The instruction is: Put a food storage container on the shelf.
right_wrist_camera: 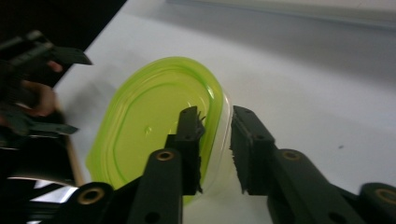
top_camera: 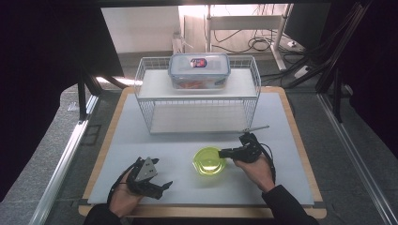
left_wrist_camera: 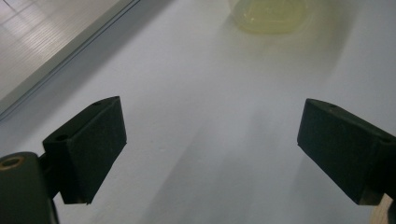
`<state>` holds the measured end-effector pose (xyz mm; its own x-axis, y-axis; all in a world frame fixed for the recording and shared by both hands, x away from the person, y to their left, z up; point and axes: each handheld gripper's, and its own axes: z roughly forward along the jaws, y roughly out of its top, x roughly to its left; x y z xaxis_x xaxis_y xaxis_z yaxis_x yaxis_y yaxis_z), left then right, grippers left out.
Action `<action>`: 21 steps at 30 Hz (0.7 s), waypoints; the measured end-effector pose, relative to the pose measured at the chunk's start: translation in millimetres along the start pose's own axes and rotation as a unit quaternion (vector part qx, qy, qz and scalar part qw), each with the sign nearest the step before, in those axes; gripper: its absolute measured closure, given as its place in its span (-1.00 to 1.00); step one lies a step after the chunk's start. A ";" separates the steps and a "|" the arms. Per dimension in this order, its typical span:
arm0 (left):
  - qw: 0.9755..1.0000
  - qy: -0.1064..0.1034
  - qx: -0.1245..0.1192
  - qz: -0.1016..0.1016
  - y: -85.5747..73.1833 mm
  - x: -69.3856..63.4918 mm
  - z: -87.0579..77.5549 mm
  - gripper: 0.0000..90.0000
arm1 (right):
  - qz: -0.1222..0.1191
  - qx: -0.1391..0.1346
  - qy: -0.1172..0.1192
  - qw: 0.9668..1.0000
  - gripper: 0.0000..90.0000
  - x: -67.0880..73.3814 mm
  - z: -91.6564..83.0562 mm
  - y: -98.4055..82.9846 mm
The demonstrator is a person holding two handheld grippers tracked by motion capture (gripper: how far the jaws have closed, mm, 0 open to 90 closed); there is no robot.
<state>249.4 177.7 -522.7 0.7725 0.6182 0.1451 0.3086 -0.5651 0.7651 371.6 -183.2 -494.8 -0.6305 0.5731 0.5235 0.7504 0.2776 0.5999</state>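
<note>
A small clear oval container with a lime-green lid (top_camera: 209, 161) (right_wrist_camera: 149, 130) sits on the white mat near the table's front. My right gripper (top_camera: 224, 153) (right_wrist_camera: 217, 144) comes at it from the right and is shut on its near rim. One jaw rests on the lid and the other against the outside of the clear wall. My left gripper (top_camera: 166, 186) (left_wrist_camera: 210, 149) hovers low over the bare mat at the front left, open with nothing between its jaws. It points toward the container (left_wrist_camera: 268, 16), well short of it.
A white wire rack (top_camera: 197, 101) stands at the back of the mat. A clear box with a blue-rimmed lid (top_camera: 199, 70) sits on its top shelf. A thin metal rod (top_camera: 256, 128) lies by the rack's right front corner. The wooden table edge (top_camera: 202, 211) runs along the front.
</note>
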 end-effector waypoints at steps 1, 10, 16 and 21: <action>1.000 0.000 0.000 0.000 0.0 0.0 0.1 -0.82 | 0.006 0.001 0.010 1.000 0.77 -0.7 0.1 -0.1; 1.000 0.001 0.000 0.001 0.1 -0.1 0.0 -0.82 | 0.034 0.000 0.051 0.998 0.83 4.5 -2.7 2.6; 1.000 0.002 -0.003 0.000 0.1 0.1 -0.5 -0.82 | 0.038 -0.012 0.063 0.997 0.87 7.4 -7.8 6.1; 1.000 0.003 -0.004 0.001 0.3 -0.1 -0.8 -0.82 | 0.033 -0.020 0.056 0.998 0.88 10.4 -11.0 8.2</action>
<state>248.9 178.0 -522.0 0.7700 0.6203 0.1497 0.3031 -0.5620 0.7696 369.0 -183.4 -477.8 -0.6004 0.4988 0.6251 0.7835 0.2104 0.5847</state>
